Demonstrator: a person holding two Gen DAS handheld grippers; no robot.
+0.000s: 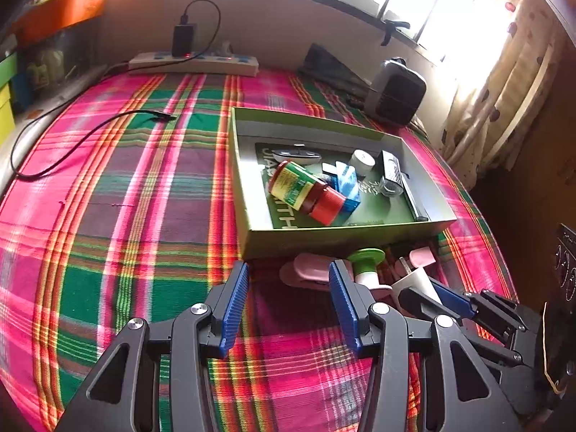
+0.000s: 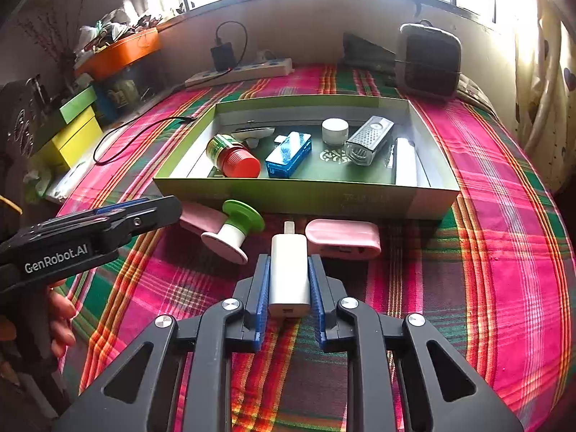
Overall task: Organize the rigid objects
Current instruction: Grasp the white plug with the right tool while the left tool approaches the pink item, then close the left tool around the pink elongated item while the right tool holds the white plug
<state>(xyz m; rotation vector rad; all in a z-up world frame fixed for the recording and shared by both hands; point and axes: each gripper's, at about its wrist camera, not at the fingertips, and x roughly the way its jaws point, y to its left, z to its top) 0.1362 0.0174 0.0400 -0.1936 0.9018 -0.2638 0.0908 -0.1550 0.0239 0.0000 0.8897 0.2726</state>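
Two grippers hover over the plaid cloth; the right gripper clamps a white charger just before the green box; the left gripper gapes, holding nothing.

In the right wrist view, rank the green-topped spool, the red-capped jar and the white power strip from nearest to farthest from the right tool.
1. Green-topped white spool: on the plaid cloth, left of the right tool.
2. Red-capped jar: lying in the green box's left part.
3. White power strip: by the back wall, beyond the box.
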